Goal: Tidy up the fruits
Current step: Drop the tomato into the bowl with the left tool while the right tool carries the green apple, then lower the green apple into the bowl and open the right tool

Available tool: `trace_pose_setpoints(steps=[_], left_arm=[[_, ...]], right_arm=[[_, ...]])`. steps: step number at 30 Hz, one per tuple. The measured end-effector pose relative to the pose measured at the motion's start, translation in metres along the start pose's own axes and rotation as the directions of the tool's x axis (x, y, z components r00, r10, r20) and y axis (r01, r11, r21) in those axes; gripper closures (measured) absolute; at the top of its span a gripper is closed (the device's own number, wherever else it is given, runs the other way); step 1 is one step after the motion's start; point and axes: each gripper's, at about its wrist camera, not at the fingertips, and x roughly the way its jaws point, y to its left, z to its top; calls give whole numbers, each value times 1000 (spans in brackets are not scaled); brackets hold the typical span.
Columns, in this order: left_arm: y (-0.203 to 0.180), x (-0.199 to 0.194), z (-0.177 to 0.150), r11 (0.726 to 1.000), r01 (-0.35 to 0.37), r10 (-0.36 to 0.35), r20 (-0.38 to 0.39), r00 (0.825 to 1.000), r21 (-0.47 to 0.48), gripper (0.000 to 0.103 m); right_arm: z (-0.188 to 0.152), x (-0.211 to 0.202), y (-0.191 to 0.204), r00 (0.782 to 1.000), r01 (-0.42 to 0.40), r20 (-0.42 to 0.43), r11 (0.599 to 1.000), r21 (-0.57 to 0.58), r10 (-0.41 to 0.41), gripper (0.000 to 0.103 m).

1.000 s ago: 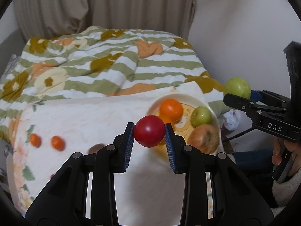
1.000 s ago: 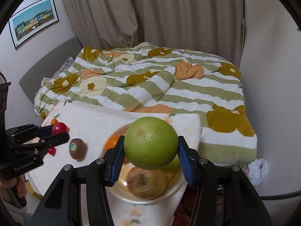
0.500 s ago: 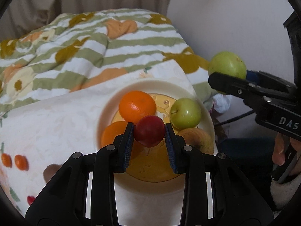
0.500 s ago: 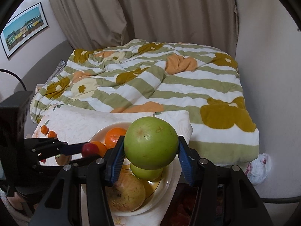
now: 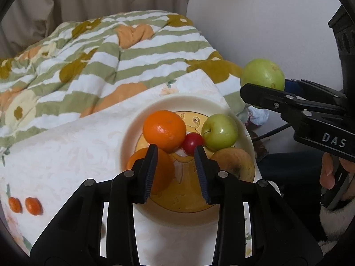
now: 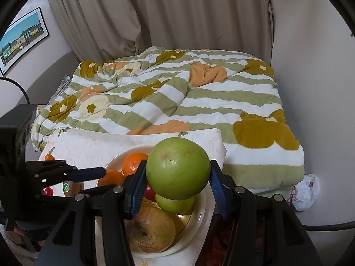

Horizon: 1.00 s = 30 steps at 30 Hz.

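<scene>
My left gripper (image 5: 176, 153) is open and empty just above the cream bowl (image 5: 155, 212). A small red tomato (image 5: 192, 141) lies in the bowl between an orange (image 5: 164, 129) and a green apple (image 5: 220, 132). A second orange (image 5: 164, 175) and a brownish apple (image 5: 235, 166) also lie there. My right gripper (image 6: 177, 170) is shut on a large green apple (image 6: 178, 169) and holds it above the bowl's (image 6: 193, 230) right side. That apple (image 5: 263, 75) and gripper also show at the right of the left wrist view.
The bowl stands on a table with a white floral cloth (image 5: 66, 146). A kiwi (image 6: 71, 186) and a small red fruit (image 6: 48, 191) lie left of the bowl. A striped quilt (image 6: 177, 95) covers the bed behind. A wall is at the right.
My left gripper has opened and let go of the red tomato, which now lies in the bowl. The right gripper still holds the green apple, a little closer over the bowl.
</scene>
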Motion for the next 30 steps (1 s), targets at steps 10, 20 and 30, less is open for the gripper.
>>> trace_pose_setpoints(steps=[10, 20, 30], left_arm=[[18, -21, -17, 997, -75, 75, -1, 997, -12, 0], [39, -42, -39, 977, -208, 209, 4, 978, -55, 0], [55, -56, -60, 953, -263, 268, 13, 963, -149, 0]], right_arm=[[6, 21, 6, 998, -46, -49, 998, -30, 45, 54], [4, 64, 10, 993, -109, -65, 991, -81, 104, 53], [-3, 86, 10, 984, -148, -113, 985, -93, 138, 53]])
